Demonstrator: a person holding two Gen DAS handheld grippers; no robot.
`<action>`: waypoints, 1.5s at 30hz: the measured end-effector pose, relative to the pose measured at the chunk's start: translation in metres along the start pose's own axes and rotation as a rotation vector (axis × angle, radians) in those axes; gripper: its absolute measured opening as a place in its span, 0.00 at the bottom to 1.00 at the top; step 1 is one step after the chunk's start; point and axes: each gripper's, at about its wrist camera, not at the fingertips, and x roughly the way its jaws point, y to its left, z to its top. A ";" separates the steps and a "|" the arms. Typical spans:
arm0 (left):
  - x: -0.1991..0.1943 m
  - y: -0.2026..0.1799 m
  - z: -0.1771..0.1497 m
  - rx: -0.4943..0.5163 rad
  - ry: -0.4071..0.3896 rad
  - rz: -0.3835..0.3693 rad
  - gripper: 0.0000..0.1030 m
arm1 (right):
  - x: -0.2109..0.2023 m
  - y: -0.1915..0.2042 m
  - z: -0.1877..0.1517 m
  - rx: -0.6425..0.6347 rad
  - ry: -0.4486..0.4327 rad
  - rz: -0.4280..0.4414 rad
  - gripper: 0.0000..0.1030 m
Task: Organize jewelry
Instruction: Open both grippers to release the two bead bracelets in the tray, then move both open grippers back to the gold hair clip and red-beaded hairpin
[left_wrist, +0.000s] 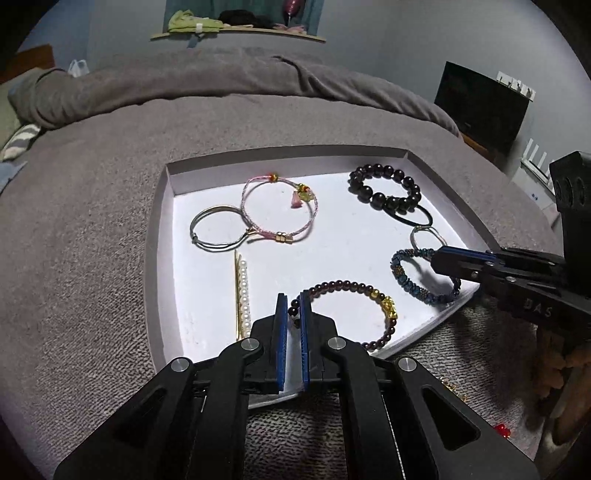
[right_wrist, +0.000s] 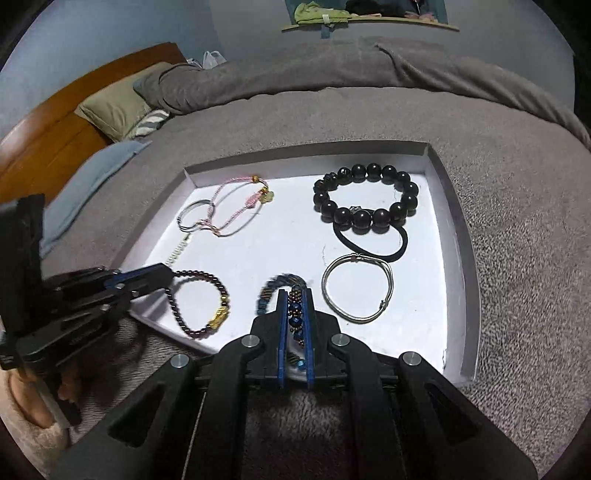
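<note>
A shallow white tray (left_wrist: 448, 218) (right_wrist: 454, 236) lies on a grey blanket. My left gripper (left_wrist: 293, 297) (right_wrist: 168, 275) is shut on the dark red bead bracelet with gold charms (left_wrist: 369, 288) (right_wrist: 218, 306) at the tray's near edge. My right gripper (right_wrist: 295, 295) (left_wrist: 437, 254) is shut on the blue beaded bracelet (right_wrist: 297, 317) (left_wrist: 402, 275), which rests on the tray. Also in the tray lie a large black bead bracelet (left_wrist: 384, 182) (right_wrist: 365, 195), a black hair tie (right_wrist: 373, 243), a silver bangle (right_wrist: 356, 291), a pink cord bracelet (left_wrist: 279, 206), a grey cord bracelet (left_wrist: 218, 229) and a pearl hair clip (left_wrist: 242, 291).
The grey blanket (left_wrist: 92, 229) covers the bed all round the tray. Pillows (right_wrist: 118, 103) and a wooden headboard (right_wrist: 55, 122) are at the far left. A small red item (left_wrist: 502, 430) and a gold piece (left_wrist: 452, 387) lie on the blanket near my right hand.
</note>
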 end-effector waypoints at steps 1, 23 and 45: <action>0.000 0.001 0.000 -0.002 0.001 -0.001 0.06 | 0.001 0.000 -0.001 -0.004 -0.004 -0.008 0.07; -0.013 0.004 -0.001 -0.018 -0.063 0.000 0.30 | -0.034 -0.021 0.002 0.118 -0.137 -0.021 0.45; -0.062 -0.003 -0.014 -0.012 -0.253 0.165 0.89 | -0.066 -0.020 -0.008 0.103 -0.283 -0.159 0.95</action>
